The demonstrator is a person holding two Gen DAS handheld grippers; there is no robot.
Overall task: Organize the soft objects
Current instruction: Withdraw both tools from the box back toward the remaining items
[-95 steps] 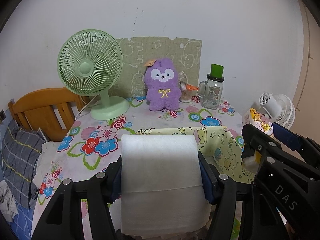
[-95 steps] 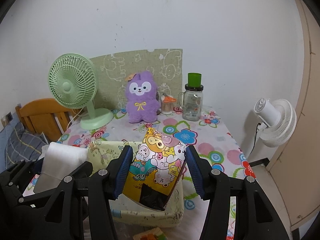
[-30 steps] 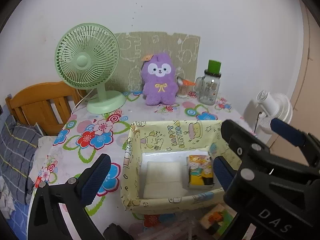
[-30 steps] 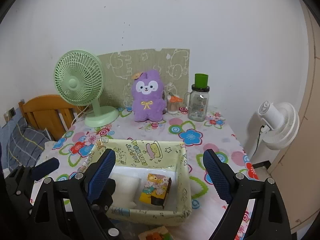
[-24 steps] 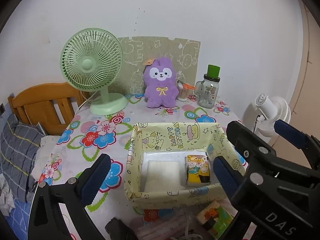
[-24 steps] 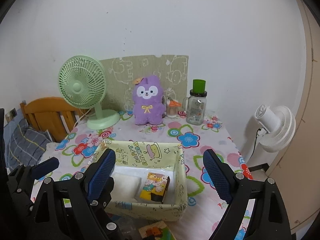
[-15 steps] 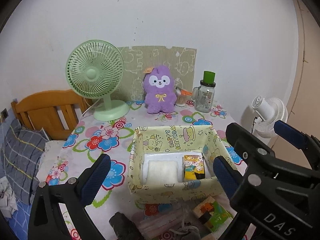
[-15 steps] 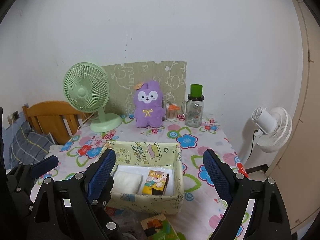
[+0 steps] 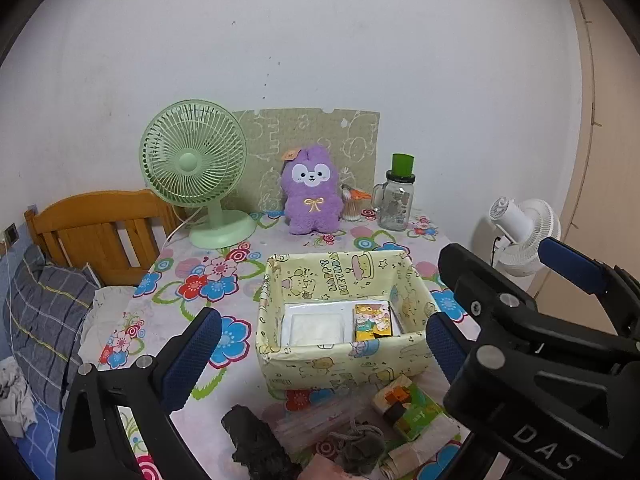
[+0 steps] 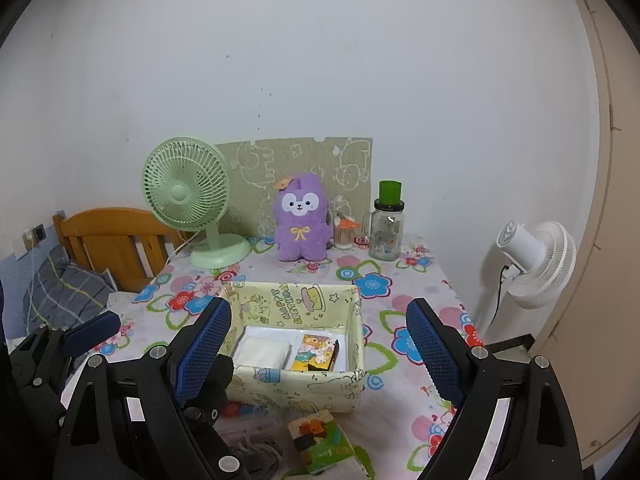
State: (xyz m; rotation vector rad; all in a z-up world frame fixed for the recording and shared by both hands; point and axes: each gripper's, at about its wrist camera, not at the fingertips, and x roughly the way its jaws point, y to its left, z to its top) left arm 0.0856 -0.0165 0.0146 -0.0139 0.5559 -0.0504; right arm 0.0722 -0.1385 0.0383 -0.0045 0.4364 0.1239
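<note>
Left wrist view first: the left gripper (image 9: 318,342) is hanging over the table with its jaws wide apart and nothing between them. The yellow fabric bin (image 9: 340,364) is sitting dead centre of the frame, and inside it the white folded towel (image 9: 317,329) is lying flat on the left with the cartoon tissue pack (image 9: 373,322) tucked just beside it on the right. At the bottom edge more stuff is waiting: a dark grey lump (image 9: 256,442), a grey knitted thing (image 9: 358,446) and a green tissue pack (image 9: 414,412) near the bin's front wall. The right gripper's body is filling the lower right corner.

Right wrist view: the right gripper (image 10: 318,354) is also standing fully open and empty, framing the same bin (image 10: 298,386) in the lower middle. Towel (image 10: 264,353) and cartoon pack (image 10: 318,354) are looking the same from here, side by side.

My guess on handling: everything left looks light and squishy, so nothing is going to break, but the plastic-wrapped packs are probably slippery. I'd be pinching those across the short sides, mid-body, and grabbing the floppy bits around their bulkiest part so they aren't drooping out.
</note>
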